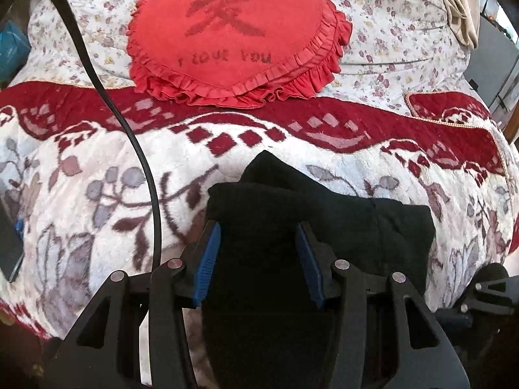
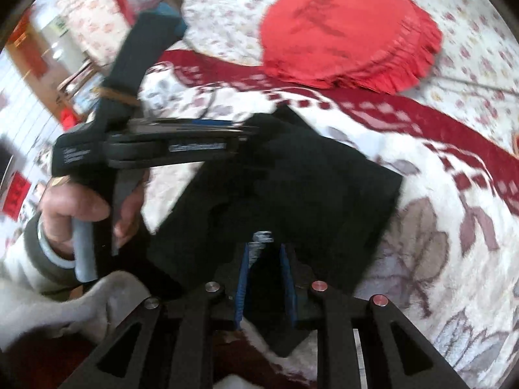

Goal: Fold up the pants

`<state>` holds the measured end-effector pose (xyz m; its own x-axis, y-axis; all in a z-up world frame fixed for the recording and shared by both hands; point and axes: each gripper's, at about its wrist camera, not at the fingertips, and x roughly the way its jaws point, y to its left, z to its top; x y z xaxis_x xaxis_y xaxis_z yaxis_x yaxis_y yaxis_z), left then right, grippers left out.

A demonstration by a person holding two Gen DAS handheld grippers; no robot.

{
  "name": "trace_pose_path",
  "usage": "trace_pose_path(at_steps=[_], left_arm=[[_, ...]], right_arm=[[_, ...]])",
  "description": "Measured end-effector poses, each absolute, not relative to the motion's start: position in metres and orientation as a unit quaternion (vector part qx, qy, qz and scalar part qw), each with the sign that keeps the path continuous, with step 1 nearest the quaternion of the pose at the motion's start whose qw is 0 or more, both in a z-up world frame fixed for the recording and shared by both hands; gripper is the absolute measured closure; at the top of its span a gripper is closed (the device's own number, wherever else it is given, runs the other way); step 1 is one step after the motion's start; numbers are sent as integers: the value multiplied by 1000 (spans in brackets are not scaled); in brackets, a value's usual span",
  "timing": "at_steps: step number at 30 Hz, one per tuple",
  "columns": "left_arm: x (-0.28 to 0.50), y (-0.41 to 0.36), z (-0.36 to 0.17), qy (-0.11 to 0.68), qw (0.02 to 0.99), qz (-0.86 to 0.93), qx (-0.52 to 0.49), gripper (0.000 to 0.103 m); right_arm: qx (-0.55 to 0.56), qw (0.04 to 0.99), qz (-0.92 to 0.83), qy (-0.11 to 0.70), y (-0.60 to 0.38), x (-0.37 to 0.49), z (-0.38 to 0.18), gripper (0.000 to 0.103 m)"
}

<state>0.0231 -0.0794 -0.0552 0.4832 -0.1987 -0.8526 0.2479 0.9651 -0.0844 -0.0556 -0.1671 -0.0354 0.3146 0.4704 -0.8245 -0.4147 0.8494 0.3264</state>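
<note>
Folding black pants on the bed

Holding a tool in each hand, I work over the black pants (image 1: 292, 201), which lie as a folded bundle on the plush white blanket (image 1: 97, 194) with its red border, near the bed's front edge. No containers show in either view.

My left tool (image 1: 258, 243) has its blue pads standing apart, with dark fabric filling the space between them; I cannot tell whether the pads press on it. My right tool (image 2: 264, 253) has its jaws narrow, the blue pads close together with a fold of the pants running between them; whether they pinch the cloth I cannot tell through the blur.

From the right wrist view the bundle's long axis runs diagonally, from the lower left up toward the red heart-shaped cushion (image 1: 233, 35) that sits beyond it. My left hand (image 2: 81, 214) grips its tool's handle just beside the pants.
</note>
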Motion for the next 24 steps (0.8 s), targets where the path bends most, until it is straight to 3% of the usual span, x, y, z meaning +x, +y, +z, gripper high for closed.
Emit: trace_pose_path(at_steps=[10, 17, 24], left_arm=[[-8, -70, -53, 490, 863, -118, 12, 55], [-10, -73, -63, 497, 860, -113, 15, 53], [-8, -72, -64, 499, 859, -114, 12, 51]], right_arm=[[34, 796, 270, 540, -159, -59, -57, 79], [104, 785, 268, 549, -178, -58, -78, 78], [102, 786, 274, 544, -189, -65, -65, 78]])
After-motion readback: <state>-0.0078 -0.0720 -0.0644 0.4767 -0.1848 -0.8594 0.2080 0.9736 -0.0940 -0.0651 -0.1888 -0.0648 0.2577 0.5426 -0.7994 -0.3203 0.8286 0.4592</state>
